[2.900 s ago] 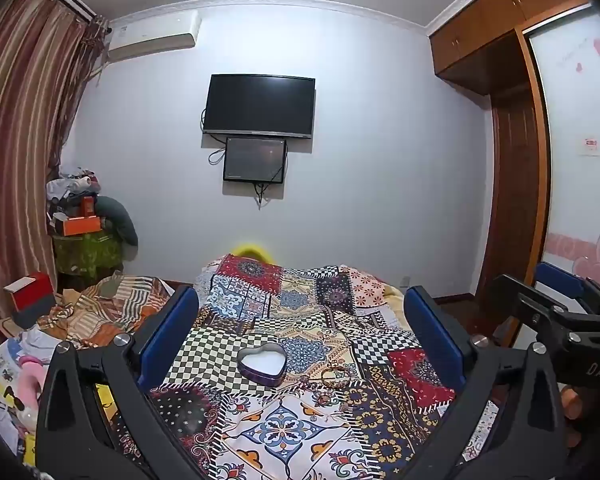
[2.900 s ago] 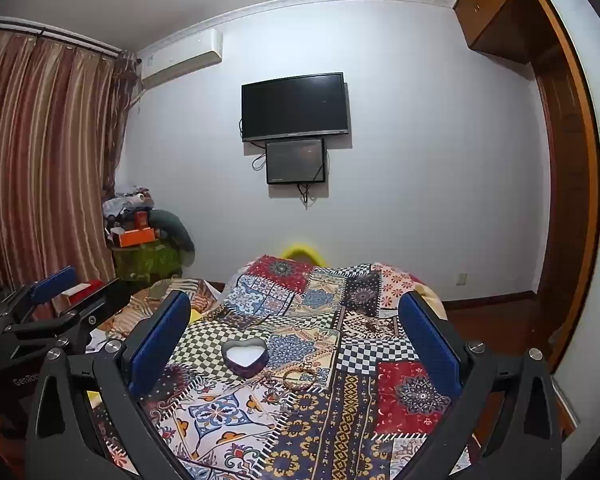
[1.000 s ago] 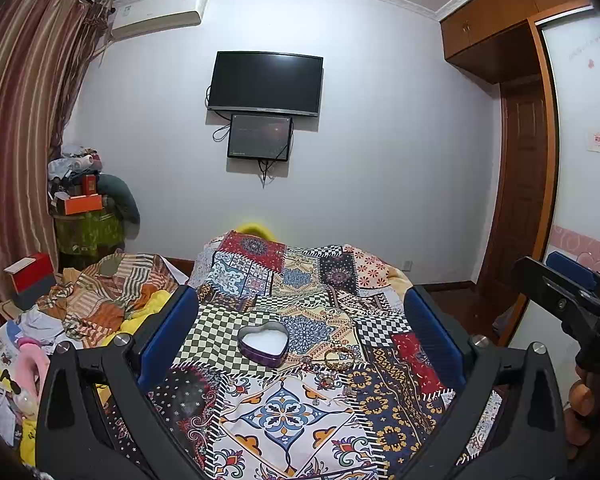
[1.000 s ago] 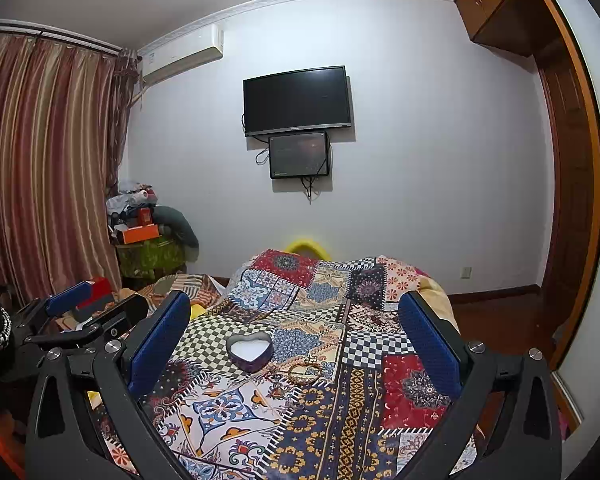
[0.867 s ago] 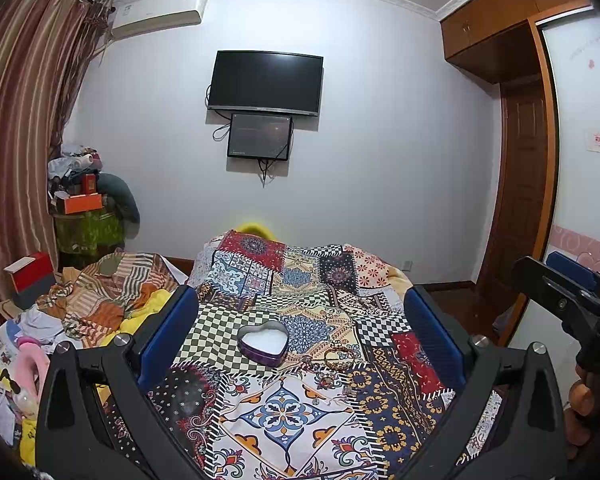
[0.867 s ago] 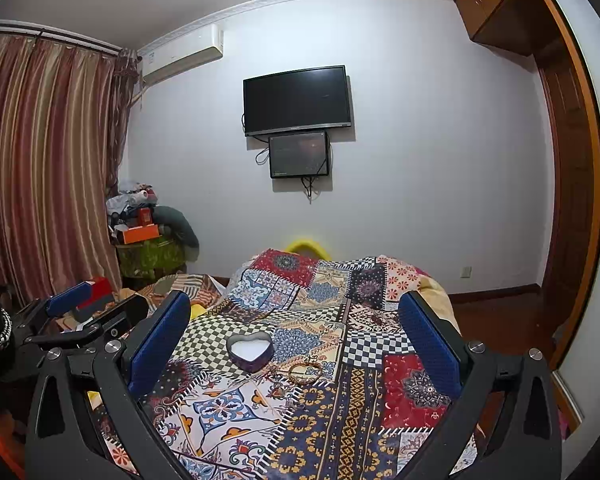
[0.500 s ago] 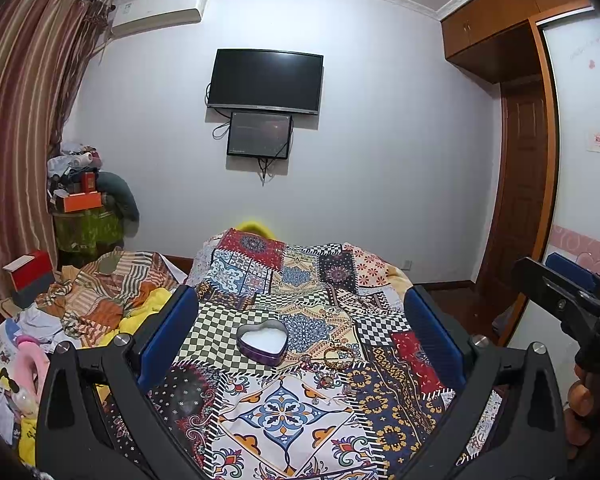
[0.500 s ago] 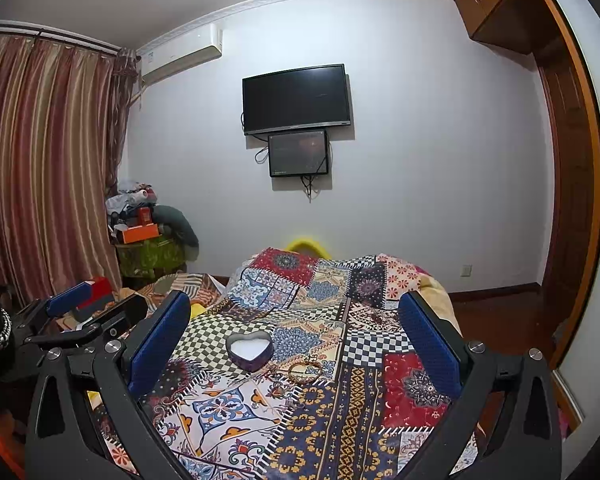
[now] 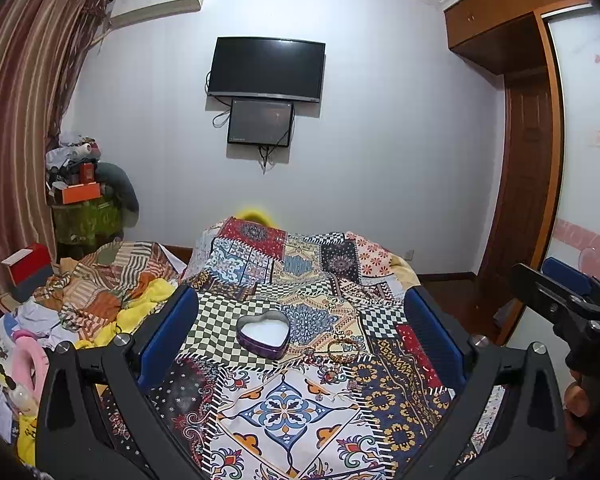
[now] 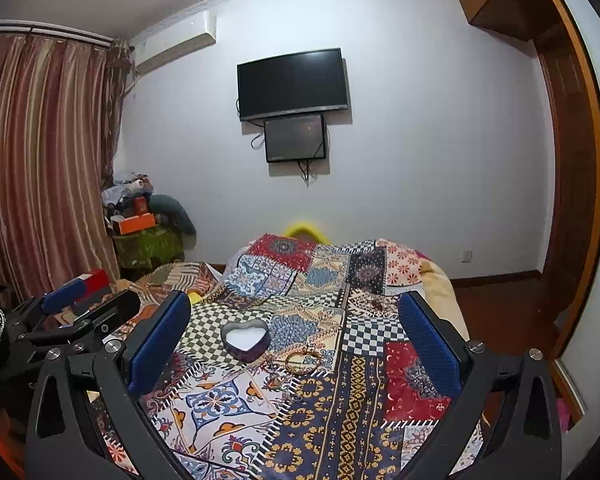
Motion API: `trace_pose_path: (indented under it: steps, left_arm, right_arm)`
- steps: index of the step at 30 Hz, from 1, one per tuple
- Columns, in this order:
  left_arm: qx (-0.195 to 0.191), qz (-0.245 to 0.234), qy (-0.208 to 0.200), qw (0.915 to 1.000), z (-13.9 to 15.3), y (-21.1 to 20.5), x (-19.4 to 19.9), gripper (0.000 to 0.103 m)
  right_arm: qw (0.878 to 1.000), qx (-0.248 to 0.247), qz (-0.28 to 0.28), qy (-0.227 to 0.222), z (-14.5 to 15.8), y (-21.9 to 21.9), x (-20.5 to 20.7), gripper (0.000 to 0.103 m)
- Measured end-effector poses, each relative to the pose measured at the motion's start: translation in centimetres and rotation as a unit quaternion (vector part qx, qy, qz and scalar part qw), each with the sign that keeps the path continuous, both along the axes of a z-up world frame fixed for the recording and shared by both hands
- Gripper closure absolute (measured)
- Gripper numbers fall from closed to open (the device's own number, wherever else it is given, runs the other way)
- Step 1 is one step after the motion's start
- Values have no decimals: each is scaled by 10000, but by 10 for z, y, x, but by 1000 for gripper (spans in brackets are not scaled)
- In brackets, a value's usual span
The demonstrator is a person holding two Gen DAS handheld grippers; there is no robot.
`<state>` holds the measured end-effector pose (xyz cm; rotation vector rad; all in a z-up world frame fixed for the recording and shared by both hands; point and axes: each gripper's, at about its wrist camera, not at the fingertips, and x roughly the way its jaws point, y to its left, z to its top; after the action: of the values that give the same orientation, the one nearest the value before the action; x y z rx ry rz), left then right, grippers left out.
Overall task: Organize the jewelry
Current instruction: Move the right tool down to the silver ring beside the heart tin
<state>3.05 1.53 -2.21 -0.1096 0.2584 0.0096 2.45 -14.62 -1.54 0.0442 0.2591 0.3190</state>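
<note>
You are holding the left gripper (image 9: 300,336) wide apart with nothing between its blue pads, hovering over the near end of the bed (image 9: 284,408). In the left wrist view the heart-shaped tin (image 9: 263,334) is sitting open, just left of centre, its point facing the lower edge of the frame. Moving right, the bracelet (image 9: 343,351) is lying flat on the patchwork quilt (image 9: 288,404), just beside the tin's lower right and apart from its wall; a few smaller pieces seem to be scattered near it, too small to make out. Your right gripper (image 10: 296,344) is likewise spread and empty, and in its view the bracelet (image 10: 303,361) is falling nearer centre, so the right hand is probably the better placed. Open quilt is lying on all sides of the ring, though the busy print is hiding its edge, and the cloth will likely give under the fingertips.
</note>
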Motion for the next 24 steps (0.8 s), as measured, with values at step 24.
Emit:
trace_pose_path:
  steps: [24]
  left_arm:
    - [-299, -10, 2025, 9788, -111, 27, 109, 19]
  right_arm:
    - [9838, -467, -107, 1726, -98, -7, 93, 0]
